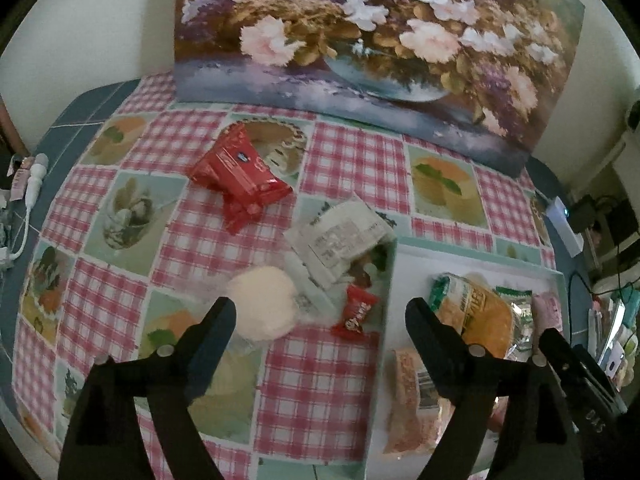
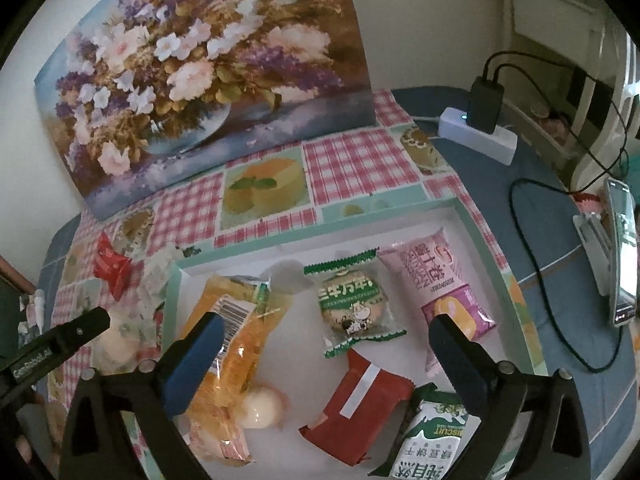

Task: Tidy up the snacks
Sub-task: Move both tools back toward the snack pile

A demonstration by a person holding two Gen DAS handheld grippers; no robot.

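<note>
My left gripper (image 1: pixel 320 310) is open and empty above the checked tablecloth. Just ahead of it lie a round pale bun in clear wrap (image 1: pixel 262 302), a small red candy (image 1: pixel 354 312) and a white-grey packet (image 1: pixel 344 240); red packets (image 1: pixel 240 168) lie farther off. My right gripper (image 2: pixel 326 330) is open and empty over the white tray (image 2: pixel 496 248). In the tray lie an orange packet (image 2: pixel 236 328), a green round biscuit (image 2: pixel 352 304), a pink packet (image 2: pixel 440 276), a red packet (image 2: pixel 360 404), a small pale ball (image 2: pixel 260 406) and a green-white biscuit pack (image 2: pixel 432 444).
A flower painting (image 1: pixel 360 40) leans against the wall at the table's back. A power strip with charger and cables (image 2: pixel 480 128) and a phone on a stand (image 2: pixel 622 252) sit on the right. A white handheld device (image 1: pixel 34 176) lies at the left edge.
</note>
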